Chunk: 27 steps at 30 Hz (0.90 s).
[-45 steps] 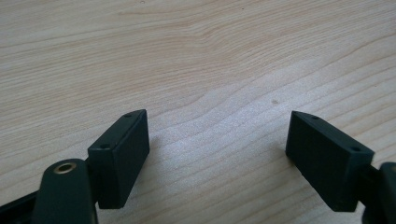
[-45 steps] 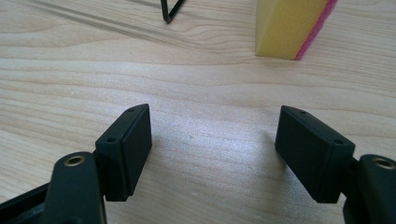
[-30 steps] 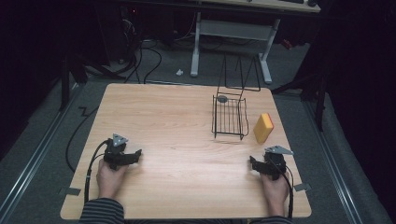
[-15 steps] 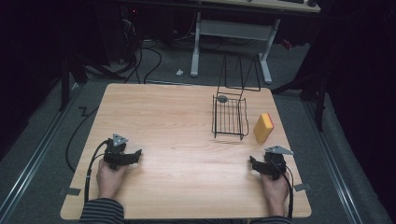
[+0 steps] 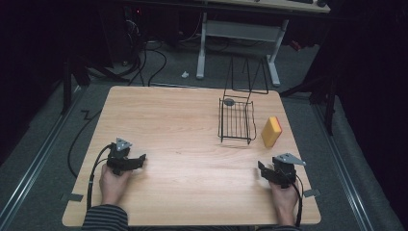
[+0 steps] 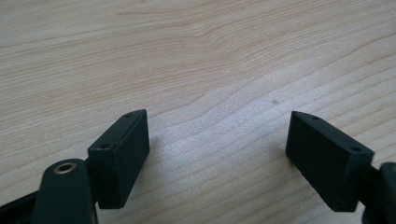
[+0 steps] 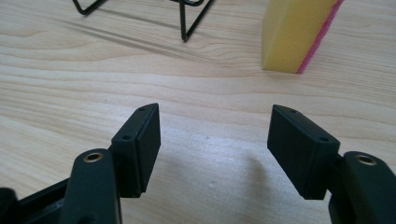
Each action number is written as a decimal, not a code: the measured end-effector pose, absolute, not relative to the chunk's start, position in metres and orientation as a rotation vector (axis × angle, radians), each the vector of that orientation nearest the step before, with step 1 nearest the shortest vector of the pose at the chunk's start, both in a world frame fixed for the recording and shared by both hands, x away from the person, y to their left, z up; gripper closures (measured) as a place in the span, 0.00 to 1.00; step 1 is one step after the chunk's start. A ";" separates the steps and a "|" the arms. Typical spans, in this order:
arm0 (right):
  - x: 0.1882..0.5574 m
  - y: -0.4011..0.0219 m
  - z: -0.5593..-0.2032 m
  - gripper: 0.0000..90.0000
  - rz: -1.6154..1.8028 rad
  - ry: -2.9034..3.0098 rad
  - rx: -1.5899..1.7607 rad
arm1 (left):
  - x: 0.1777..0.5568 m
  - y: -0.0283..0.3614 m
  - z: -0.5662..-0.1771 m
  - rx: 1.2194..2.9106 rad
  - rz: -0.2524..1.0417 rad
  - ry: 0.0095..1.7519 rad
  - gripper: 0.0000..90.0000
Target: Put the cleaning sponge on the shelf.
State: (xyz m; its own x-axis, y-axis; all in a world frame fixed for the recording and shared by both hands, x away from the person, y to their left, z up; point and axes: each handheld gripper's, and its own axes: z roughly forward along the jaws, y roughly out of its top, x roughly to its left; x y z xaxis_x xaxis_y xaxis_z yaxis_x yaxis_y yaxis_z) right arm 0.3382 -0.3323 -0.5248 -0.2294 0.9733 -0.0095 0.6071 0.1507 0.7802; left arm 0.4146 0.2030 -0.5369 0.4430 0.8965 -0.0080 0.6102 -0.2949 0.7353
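Observation:
My left gripper [image 5: 139, 160] rests low over the wooden table [image 5: 183, 125] at its near left. In the left gripper view it [image 6: 217, 123] stands open over bare wood. My right gripper [image 5: 274, 168] is at the near right, and its jaws have just been closing with nothing between them. In the right gripper view it [image 7: 215, 116] is still open. A yellow sponge [image 5: 271, 131] with a pink side stands on edge ahead of it, slightly right [image 7: 296, 32].
A black wire rack [image 5: 236, 120] stands left of the sponge, and its feet [image 7: 187, 14] show in the right gripper view. A small grey round thing [image 5: 229, 101] sits at its far left corner. Desk legs and cables lie on the floor beyond the table.

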 end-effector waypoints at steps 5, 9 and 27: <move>0.328 -0.331 -0.523 0.37 0.938 1.898 1.488 | 0.415 0.203 -0.537 2.020 0.542 1.260 0.24; 0.321 -0.329 -0.518 0.35 0.946 1.871 1.484 | 0.415 0.203 -0.537 2.020 0.543 1.260 0.24; 0.323 -0.335 -0.490 0.34 1.000 1.772 1.445 | 0.415 0.203 -0.537 2.022 0.542 1.258 0.24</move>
State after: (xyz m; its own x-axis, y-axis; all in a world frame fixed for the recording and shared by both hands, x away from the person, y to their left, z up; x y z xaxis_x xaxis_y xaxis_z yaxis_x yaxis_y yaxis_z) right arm 0.3226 -0.3349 -0.4900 -0.1953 0.9807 -0.0100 0.4981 0.1079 0.8604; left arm 0.4147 0.2032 -0.5369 0.4443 0.8959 -0.0071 0.6101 -0.2967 0.7347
